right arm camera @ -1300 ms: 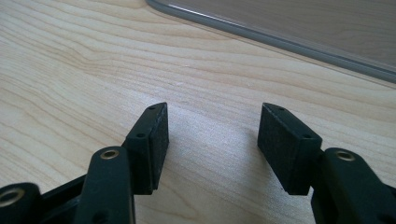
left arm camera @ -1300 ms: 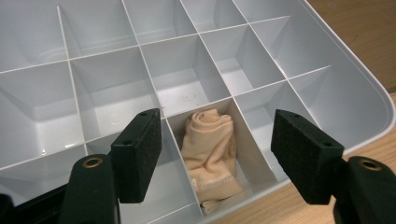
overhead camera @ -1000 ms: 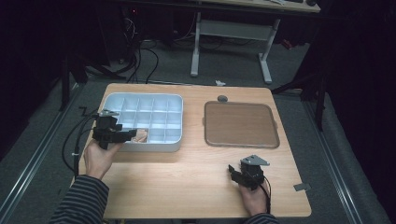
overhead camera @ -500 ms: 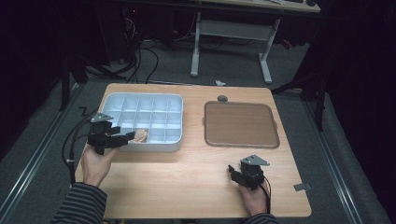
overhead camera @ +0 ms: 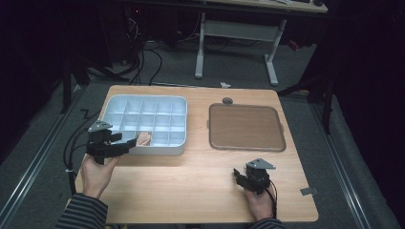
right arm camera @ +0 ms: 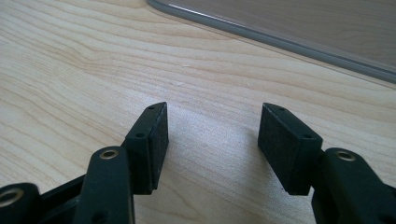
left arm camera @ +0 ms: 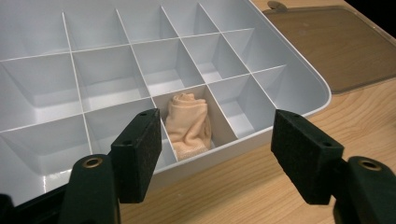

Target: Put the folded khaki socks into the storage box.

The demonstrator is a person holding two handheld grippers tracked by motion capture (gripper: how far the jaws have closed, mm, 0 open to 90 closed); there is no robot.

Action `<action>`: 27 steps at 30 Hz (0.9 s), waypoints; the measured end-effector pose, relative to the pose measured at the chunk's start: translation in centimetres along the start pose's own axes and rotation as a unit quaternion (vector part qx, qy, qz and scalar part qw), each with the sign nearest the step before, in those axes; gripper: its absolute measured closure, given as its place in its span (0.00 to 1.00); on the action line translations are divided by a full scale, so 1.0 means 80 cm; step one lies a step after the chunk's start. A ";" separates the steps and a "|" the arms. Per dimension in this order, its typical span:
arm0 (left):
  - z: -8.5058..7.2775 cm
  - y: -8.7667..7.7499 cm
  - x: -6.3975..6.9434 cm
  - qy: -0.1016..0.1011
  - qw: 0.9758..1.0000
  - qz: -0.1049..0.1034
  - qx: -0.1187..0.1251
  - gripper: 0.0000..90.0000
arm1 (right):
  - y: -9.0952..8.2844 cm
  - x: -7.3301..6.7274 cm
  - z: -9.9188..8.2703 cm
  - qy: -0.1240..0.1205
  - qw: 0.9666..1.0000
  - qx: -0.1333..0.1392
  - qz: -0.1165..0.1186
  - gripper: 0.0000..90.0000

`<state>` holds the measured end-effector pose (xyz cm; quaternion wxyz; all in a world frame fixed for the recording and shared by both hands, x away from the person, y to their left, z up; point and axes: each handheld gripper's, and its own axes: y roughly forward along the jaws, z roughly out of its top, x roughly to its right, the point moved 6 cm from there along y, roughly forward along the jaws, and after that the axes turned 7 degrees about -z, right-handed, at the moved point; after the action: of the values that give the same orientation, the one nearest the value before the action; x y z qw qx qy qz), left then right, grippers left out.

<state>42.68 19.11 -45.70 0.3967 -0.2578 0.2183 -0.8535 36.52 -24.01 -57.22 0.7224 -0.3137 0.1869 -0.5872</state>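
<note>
Peach cloth roll sits in a near-row compartment of the grey tray. Left tongs gape empty outside its near rim; right tongs spread over bare counter near the brown lid.

Beyond the black left jaws, the tray is pale blue-grey, and the cloth between them is peach. The lid is translucent brown with a grey rim. The table under the black right jaws is light woodgrain. The sleeve is grey-and-black striped.
</note>
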 end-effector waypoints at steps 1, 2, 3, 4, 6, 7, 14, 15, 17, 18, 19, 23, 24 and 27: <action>-0.001 -0.001 0.001 -0.001 1.000 -0.001 0.002 0.38 | 0.000 0.000 0.000 0.000 1.000 0.000 0.000 0.48; -0.003 -0.001 0.002 -0.001 1.000 -0.002 0.003 0.38 | 0.000 0.000 0.000 0.000 1.000 0.000 0.000 0.48; -0.005 -0.001 0.002 0.000 1.000 -0.003 0.002 0.38 | 0.000 0.000 0.000 0.000 1.000 0.000 0.000 0.48; -0.007 -0.001 0.003 0.001 1.000 -0.003 0.000 0.38 | 0.000 0.000 0.000 0.000 1.000 0.000 0.000 0.48; -0.010 -0.002 0.004 0.001 1.000 -0.004 0.000 0.38 | 0.000 0.000 0.000 0.000 1.000 0.000 0.000 0.48; -0.011 -0.002 0.005 -0.001 1.000 -0.005 0.002 0.38 | 0.000 0.000 0.000 -0.001 1.000 0.000 0.000 0.47; -0.016 -0.005 0.009 -0.001 1.000 -0.010 0.004 0.37 | 0.000 0.000 0.000 -0.001 1.000 0.000 0.001 0.47; -0.017 -0.005 0.010 0.000 1.000 -0.009 0.004 0.37 | 0.000 0.000 0.000 -0.001 1.000 0.000 0.001 0.47; -0.019 -0.005 0.011 -0.001 1.000 -0.012 0.004 0.37 | 0.000 0.000 0.000 -0.001 1.000 0.000 0.001 0.47; -0.020 -0.005 0.012 -0.001 1.000 -0.012 0.003 0.37 | 0.000 0.000 0.000 -0.001 1.000 0.000 0.001 0.47; -0.021 -0.006 0.013 -0.001 1.000 -0.013 0.001 0.37 | 0.000 0.000 0.000 -0.001 1.000 0.000 0.001 0.47; -0.024 -0.009 0.016 0.002 1.000 -0.013 0.003 0.37 | 0.000 0.000 0.000 -0.001 1.000 0.000 0.001 0.47; -0.025 -0.010 0.017 0.001 1.000 -0.014 0.004 0.37 | 0.000 0.000 0.000 -0.001 1.000 0.000 0.001 0.47; -0.026 -0.012 0.019 0.001 1.000 -0.016 0.006 0.37 | 0.000 0.000 0.000 -0.002 1.000 0.000 0.001 0.47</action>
<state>40.03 18.85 -46.36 0.3841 -0.2581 0.2095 -0.8614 36.53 -23.99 -57.22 0.7233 -0.3147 0.1855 -0.5860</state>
